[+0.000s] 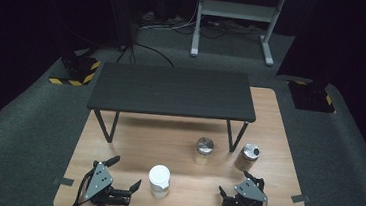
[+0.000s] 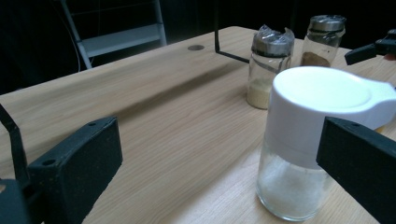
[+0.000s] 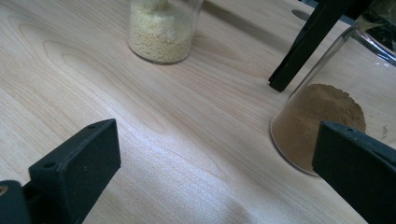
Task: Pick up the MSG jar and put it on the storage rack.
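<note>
Three glass jars stand on the wooden tabletop (image 1: 132, 144). A white-lidded jar (image 1: 159, 181) with white grains sits just right of my left gripper (image 1: 125, 172), which is open; in the left gripper view this jar (image 2: 299, 140) stands by the right jaw, not between the jaws (image 2: 219, 140). A metal-lidded jar of yellowish grains (image 1: 203, 151) (image 2: 268, 70) (image 3: 161, 32) stands mid-table. A metal-lidded jar of brown powder (image 1: 248, 157) (image 2: 324, 39) (image 3: 317, 116) stands just beyond my right gripper (image 1: 237, 184), which is open and holds nothing (image 3: 215, 144).
A low dark bench (image 1: 172, 89) on thin black legs (image 3: 310, 42) spans the far half of the tabletop, behind the jars. Grey carpet surrounds the board, and a white stand frame (image 1: 237, 10) is at the back.
</note>
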